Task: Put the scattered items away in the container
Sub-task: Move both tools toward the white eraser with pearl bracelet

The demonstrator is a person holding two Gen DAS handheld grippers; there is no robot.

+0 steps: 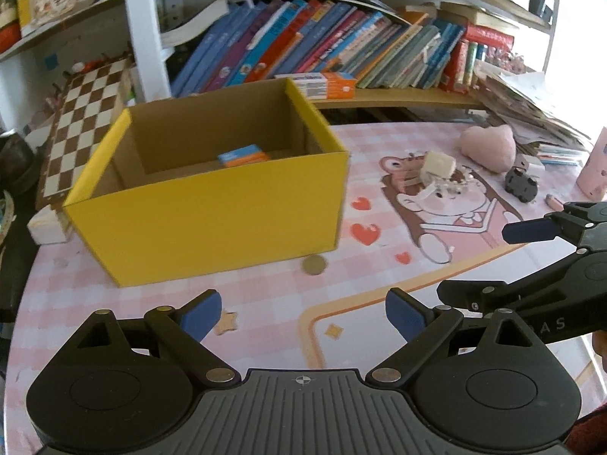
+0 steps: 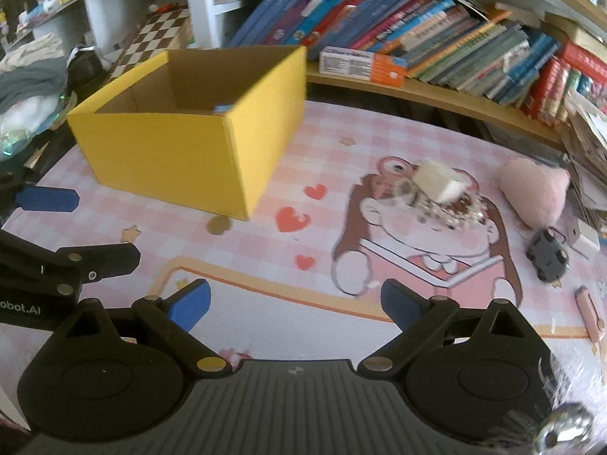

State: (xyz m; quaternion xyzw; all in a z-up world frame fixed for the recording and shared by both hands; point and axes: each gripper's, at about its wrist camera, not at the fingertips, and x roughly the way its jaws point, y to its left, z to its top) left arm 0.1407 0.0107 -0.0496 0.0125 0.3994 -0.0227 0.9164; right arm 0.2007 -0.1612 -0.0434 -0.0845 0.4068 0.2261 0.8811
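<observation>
Fingers of both my left hand-held gripper [image 1: 301, 313] and right hand-held gripper [image 2: 294, 303] stand apart and empty above the table [image 2: 265, 265], I judge because the toy car [image 2: 548, 256], pink plush [image 2: 533, 195] and coin [image 2: 219, 224] lie outside the yellow box [image 1: 212, 220].

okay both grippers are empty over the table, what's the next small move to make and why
Probably ease the right gripper forward toward the cream block on the cartoon mat. Both grippers are open and hold nothing, and the left gripper faces the yellow box, which so far shows only a small blue-and-orange box inside. The block lies ahead of the right fingers, nearer than the pink plush.
</observation>
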